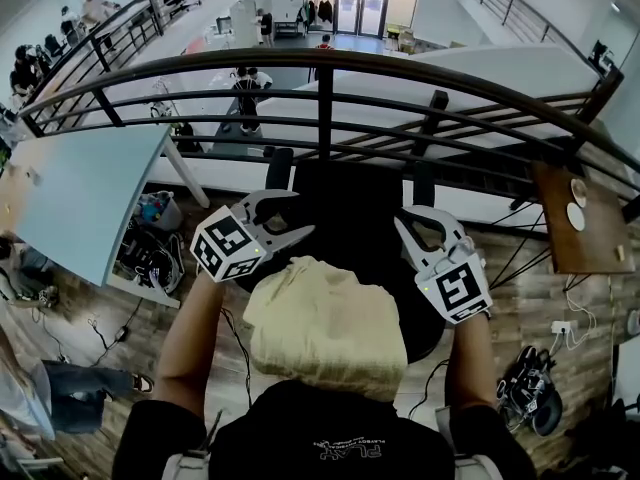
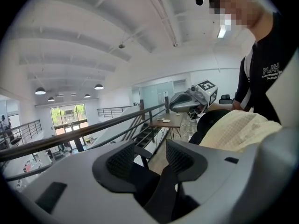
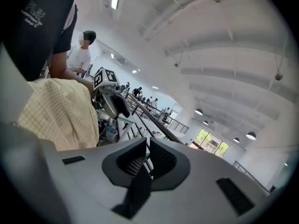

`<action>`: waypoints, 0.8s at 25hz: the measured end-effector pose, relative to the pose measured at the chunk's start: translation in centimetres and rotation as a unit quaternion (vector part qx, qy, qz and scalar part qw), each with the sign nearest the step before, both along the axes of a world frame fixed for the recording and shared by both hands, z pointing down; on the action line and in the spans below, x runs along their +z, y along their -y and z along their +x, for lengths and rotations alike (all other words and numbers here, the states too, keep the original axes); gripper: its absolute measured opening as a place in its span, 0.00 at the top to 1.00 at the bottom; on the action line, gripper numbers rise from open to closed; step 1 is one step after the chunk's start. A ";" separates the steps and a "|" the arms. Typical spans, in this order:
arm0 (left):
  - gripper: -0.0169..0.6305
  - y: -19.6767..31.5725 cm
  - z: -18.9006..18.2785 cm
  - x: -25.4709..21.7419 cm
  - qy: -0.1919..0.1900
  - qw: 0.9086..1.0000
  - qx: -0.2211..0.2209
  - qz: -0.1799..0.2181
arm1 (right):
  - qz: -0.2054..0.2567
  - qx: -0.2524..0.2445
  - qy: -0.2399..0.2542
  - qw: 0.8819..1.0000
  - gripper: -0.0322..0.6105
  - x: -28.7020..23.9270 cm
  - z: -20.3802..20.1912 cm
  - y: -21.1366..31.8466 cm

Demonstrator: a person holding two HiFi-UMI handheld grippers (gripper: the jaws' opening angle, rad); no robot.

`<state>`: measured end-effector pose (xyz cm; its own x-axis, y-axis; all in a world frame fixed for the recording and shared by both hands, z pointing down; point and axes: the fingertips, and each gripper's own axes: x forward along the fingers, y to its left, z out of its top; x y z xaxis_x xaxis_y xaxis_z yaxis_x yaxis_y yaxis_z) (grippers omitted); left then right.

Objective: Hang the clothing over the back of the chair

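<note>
Pale yellow checked cloth [image 1: 325, 328] draped over black chair back [image 1: 350, 203]. L gripper [image 1: 300, 216] released, empty. R gripper [image 1: 415, 224] clenched, empty.

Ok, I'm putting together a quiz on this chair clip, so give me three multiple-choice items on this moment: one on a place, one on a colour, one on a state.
1. Where does the garment lie?
A. in a basket
B. over the back of the black chair
C. on a bed

2. What colour is the garment?
A. red
B. dark blue
C. pale yellow

3. How do the jaws of the left gripper stand?
A. apart, nothing between them
B. clamped on the garment
C. pressed together

Answers:
1 B: the head view shows it draped over the black chair's top edge.
2 C: its weave looks pale yellow in all three views.
3 A: the left gripper view shows a clear gap between the pads.
</note>
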<state>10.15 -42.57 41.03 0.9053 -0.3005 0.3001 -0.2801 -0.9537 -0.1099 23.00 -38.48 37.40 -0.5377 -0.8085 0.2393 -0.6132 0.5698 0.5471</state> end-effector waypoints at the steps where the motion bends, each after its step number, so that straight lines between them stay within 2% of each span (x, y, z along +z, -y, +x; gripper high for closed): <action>1: 0.63 0.1 0.0 -0.2 -0.002 1.000 -0.003 0.002 | 0.005 0.001 0.000 1.000 0.91 -0.3 0.0 0.0; 13: 0.63 -0.5 0.2 -2.8 -0.042 0.997 -0.043 0.042 | 0.043 0.007 0.008 0.999 0.91 -2.1 -0.5 -0.2; 20: 0.79 -1.1 -0.1 -5.8 -0.074 0.989 -0.076 0.100 | 0.095 0.018 0.022 0.995 0.91 -4.8 -0.6 -0.9</action>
<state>10.10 -41.44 35.25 0.8750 -0.4760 0.0886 -0.4451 -0.8627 -0.2399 22.42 -37.57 32.62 -0.5135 -0.8562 0.0571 -0.6576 0.4354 0.6148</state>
